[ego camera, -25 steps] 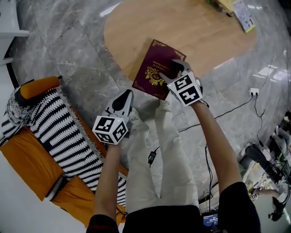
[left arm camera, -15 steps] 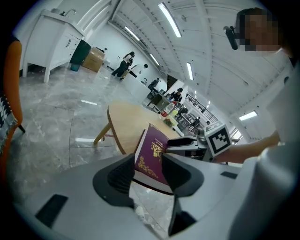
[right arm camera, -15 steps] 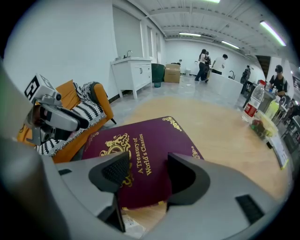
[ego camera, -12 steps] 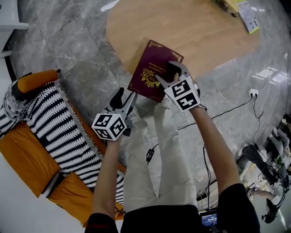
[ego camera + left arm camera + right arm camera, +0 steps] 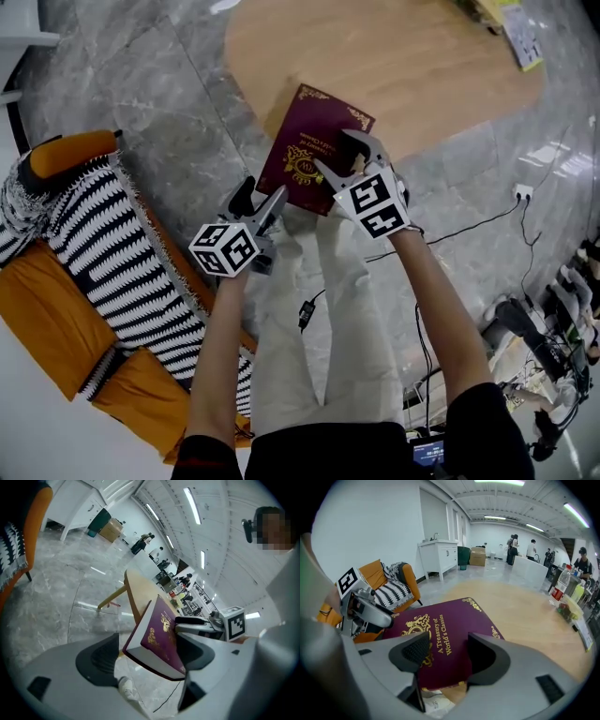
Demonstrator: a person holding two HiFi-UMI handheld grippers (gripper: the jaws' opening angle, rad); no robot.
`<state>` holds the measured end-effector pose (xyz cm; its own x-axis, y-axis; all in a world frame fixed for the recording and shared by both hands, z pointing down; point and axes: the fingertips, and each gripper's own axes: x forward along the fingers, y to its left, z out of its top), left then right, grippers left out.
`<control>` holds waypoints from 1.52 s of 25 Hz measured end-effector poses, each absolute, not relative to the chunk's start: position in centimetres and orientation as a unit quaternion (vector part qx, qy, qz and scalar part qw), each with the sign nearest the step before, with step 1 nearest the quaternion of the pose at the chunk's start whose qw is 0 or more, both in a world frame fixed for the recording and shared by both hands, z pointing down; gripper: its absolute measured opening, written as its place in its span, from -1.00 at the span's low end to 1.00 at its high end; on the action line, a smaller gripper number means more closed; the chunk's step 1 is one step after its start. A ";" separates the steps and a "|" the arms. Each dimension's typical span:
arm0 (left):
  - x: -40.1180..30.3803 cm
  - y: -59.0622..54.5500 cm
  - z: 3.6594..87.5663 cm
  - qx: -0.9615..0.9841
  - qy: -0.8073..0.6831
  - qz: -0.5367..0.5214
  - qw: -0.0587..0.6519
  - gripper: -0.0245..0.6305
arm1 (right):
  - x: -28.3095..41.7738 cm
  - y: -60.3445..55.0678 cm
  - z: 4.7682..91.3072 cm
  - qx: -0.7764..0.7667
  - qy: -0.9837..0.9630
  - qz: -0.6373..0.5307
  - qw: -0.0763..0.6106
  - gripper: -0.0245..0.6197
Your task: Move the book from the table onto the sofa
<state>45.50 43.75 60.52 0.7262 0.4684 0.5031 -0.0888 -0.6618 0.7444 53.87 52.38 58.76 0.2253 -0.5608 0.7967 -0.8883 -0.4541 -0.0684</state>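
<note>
In the head view the book [image 5: 314,150] is seen overhanging the near edge of the table [image 5: 422,66], with the sofa [image 5: 66,309] well apart at the left. In the left gripper view the left gripper [image 5: 150,653], whose jaws have just been opening wide, is set around the overhanging corner, seemingly without touching it, and should be slid deeper before being closed. In the right gripper view the right gripper [image 5: 450,651] is spread, its 2 jaws apart over the cover, which should be steadied meanwhile.
</note>
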 end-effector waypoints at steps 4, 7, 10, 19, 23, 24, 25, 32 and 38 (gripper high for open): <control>45.3 43.8 61.3 0.829 0.111 0.349 0.423 0.30 | 53.0 51.7 58.7 0.749 -0.491 0.391 0.210 -0.08; 45.1 43.9 61.8 0.819 0.115 0.348 0.442 0.33 | 52.4 51.2 58.6 0.747 -0.499 0.387 0.211 -0.08; 44.7 44.1 62.1 0.812 0.124 0.346 0.453 0.34 | 51.6 50.9 58.7 0.741 -0.507 0.384 0.216 -0.08; 44.2 44.7 62.7 0.794 0.143 0.338 0.485 0.34 | 49.6 49.7 58.7 0.727 -0.531 0.374 0.223 -0.07; 44.0 45.0 62.7 0.782 0.155 0.339 0.499 0.34 | 49.2 49.5 58.5 0.725 -0.534 0.372 0.225 -0.07; 44.0 45.2 62.7 0.780 0.159 0.340 0.501 0.34 | 49.3 49.5 58.5 0.726 -0.534 0.372 0.223 -0.07; 44.2 45.4 62.7 0.777 0.162 0.340 0.504 0.34 | 49.3 49.6 58.4 0.726 -0.534 0.372 0.222 -0.07; 44.4 45.7 62.9 0.741 0.183 0.329 0.555 0.34 | 49.4 49.3 58.6 0.727 -0.535 0.370 0.220 -0.07; 44.0 46.6 62.8 0.711 0.225 0.337 0.575 0.33 | 49.4 49.4 58.4 0.729 -0.536 0.364 0.220 -0.07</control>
